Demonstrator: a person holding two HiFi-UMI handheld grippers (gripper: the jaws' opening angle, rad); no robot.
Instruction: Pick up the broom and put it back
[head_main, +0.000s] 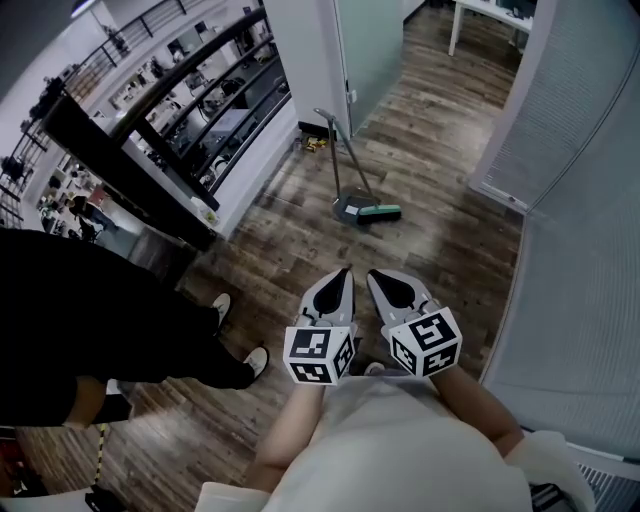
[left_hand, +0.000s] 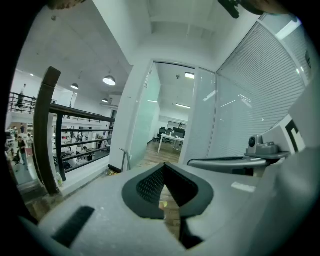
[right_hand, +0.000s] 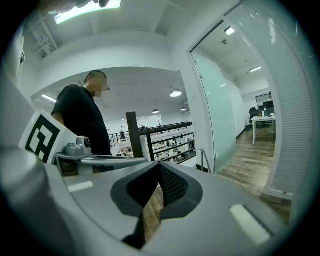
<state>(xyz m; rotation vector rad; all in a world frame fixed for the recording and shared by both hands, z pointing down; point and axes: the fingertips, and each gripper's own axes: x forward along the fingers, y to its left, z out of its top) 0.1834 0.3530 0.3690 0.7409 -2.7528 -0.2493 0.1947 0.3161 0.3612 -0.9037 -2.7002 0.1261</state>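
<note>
Now | left gripper (head_main: 346, 272): jaws together, empty | right gripper (head_main: 373, 276): jaws together, empty

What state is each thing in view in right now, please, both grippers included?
Left gripper: shut, empty, well short of the broom.
Right gripper: shut, empty.
Broom: green head on the floor, handle raised, untouched.
Dustpan: on the floor beside the broom head, handle raised.

The broom (head_main: 380, 211) had a green head and the dustpan (head_main: 349, 207) was dark grey. The floor (head_main: 420, 150) showed brown wood-grain planks. A bystander (head_main: 90, 300) wore black.
</note>
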